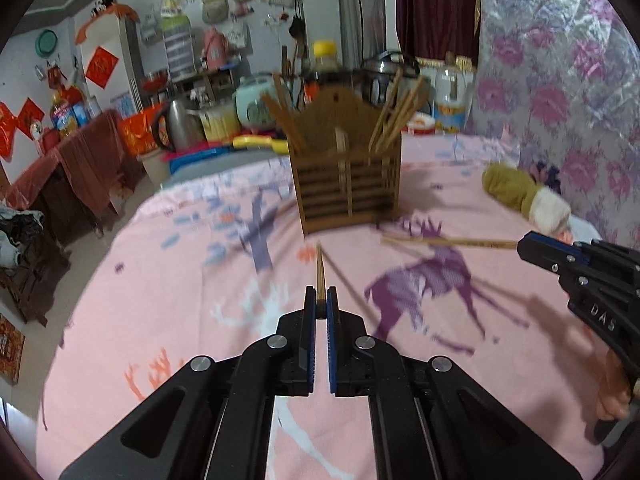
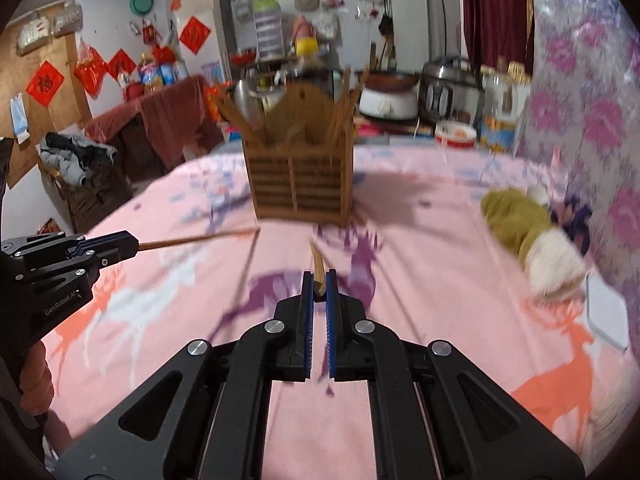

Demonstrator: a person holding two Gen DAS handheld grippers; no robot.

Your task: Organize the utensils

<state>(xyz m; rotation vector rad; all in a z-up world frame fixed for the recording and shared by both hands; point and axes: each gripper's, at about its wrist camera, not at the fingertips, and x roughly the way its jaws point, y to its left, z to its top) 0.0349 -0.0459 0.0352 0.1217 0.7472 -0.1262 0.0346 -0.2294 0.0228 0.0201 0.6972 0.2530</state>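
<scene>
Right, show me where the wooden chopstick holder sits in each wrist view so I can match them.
Left wrist view: the wooden chopstick holder stands upper centre on the pink cloth, beyond the left tool.
Right wrist view: the holder stands upper centre, slightly left, beyond the right tool.
Shared landmark: the olive and white bundle lies to the right of the holder in both.

You have two grippers, the left gripper [image 1: 321,300] and the right gripper [image 2: 319,284], and each one grips one chopstick. One wooden holder [image 1: 346,184] stands ahead, chopsticks too blurred to count.
</scene>
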